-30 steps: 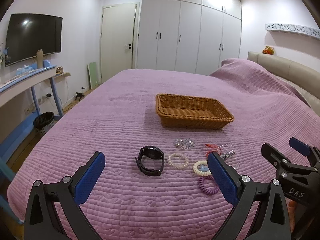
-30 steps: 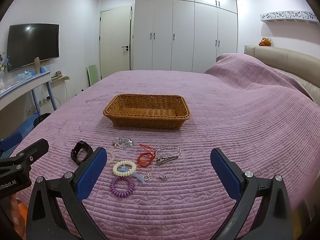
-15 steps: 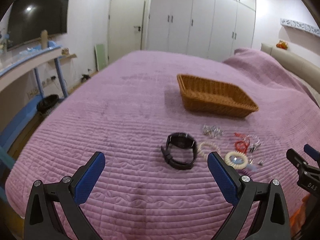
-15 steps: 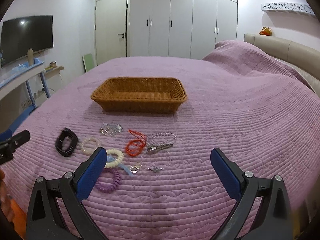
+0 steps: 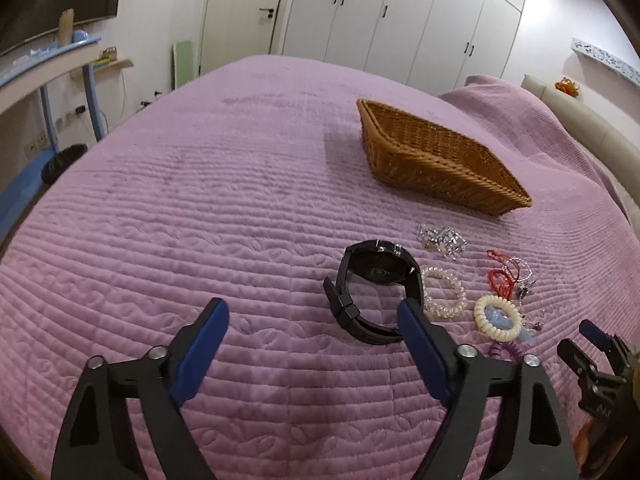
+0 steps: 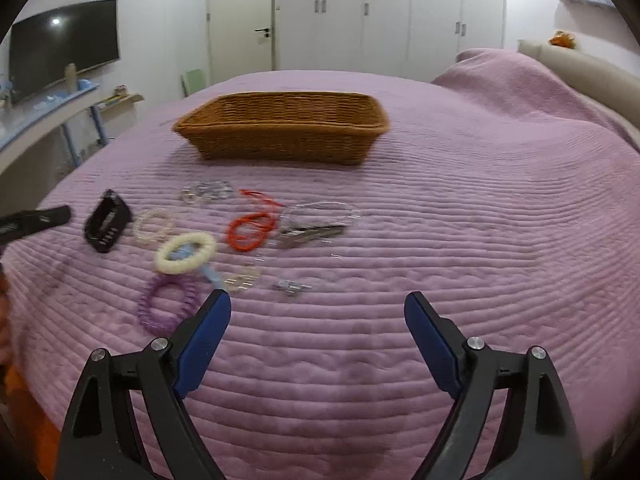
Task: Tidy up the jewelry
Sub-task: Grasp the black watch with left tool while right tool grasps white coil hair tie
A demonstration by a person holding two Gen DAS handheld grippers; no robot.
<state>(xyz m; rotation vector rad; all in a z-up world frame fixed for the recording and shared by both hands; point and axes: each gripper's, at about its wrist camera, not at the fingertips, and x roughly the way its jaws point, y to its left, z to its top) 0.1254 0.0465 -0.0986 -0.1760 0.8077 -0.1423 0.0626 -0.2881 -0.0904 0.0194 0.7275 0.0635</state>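
Observation:
A brown wicker basket [image 5: 436,160] [image 6: 284,128] stands on the purple bedspread. In front of it lie a black watch [image 5: 372,288] [image 6: 107,226], a clear bead bracelet [image 5: 444,292], a cream coil ring [image 5: 498,316] [image 6: 186,252], a purple coil tie [image 6: 170,300], a red cord [image 6: 252,228] and a silver clip [image 6: 310,234]. My left gripper [image 5: 312,344] is open and empty, just short of the watch. My right gripper [image 6: 318,332] is open and empty, near the purple tie.
The purple bedspread [image 5: 200,220] covers the bed. A desk [image 5: 48,64] with a TV above stands at the left, wardrobes [image 5: 400,12] behind, the headboard [image 6: 576,64] at the right. The right gripper shows at the left wrist view's lower right [image 5: 596,364].
Both grippers have moved forward and lower toward the jewelry. The left one has swung so the watch now lies just ahead of its right finger.

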